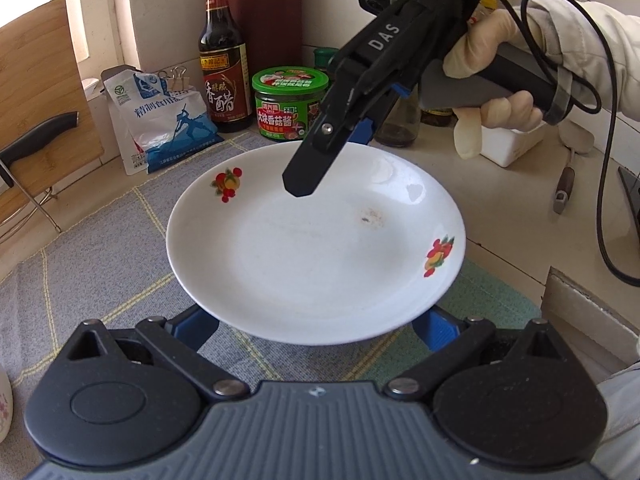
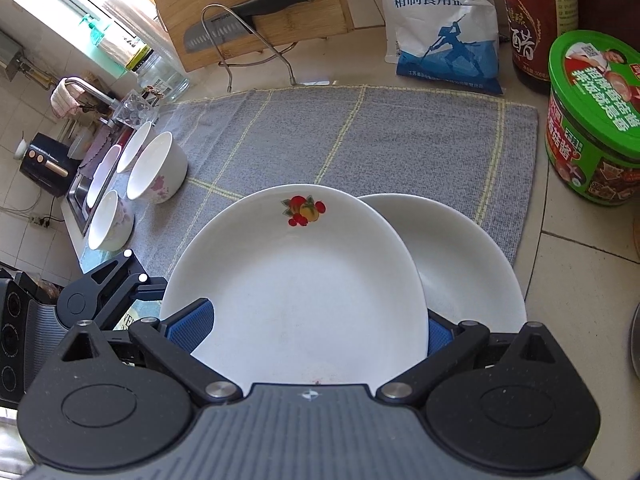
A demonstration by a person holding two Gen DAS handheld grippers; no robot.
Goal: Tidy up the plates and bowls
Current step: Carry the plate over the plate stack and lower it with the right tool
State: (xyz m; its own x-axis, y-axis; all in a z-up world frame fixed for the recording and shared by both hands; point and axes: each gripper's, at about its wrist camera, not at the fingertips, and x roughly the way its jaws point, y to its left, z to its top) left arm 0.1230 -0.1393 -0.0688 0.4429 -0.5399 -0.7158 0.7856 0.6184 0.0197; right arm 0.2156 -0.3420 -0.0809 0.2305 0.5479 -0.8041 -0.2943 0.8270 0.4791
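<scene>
A white plate with fruit decals [image 1: 312,248] [image 2: 296,288] fills the middle of both views, above a grey checked mat [image 1: 100,264] [image 2: 360,132]. My left gripper [image 1: 316,332] has its blue fingers spread wide, and the plate's near rim covers their tips. My right gripper [image 2: 316,332] is spread just as wide at the opposite rim. In the left wrist view one of its black fingers [image 1: 308,176] lies over the far rim. A second white plate [image 2: 472,264] lies partly under the first. Three white bowls [image 2: 158,168] stand at the mat's left end.
A knife on a bamboo board [image 2: 248,12], a salt bag [image 2: 444,28], a vinegar bottle [image 1: 222,60] and a green-lidded jar [image 1: 290,102] line the back of the counter. A sink [image 2: 80,184] lies past the bowls. A gloved hand [image 1: 492,56] holds the right gripper.
</scene>
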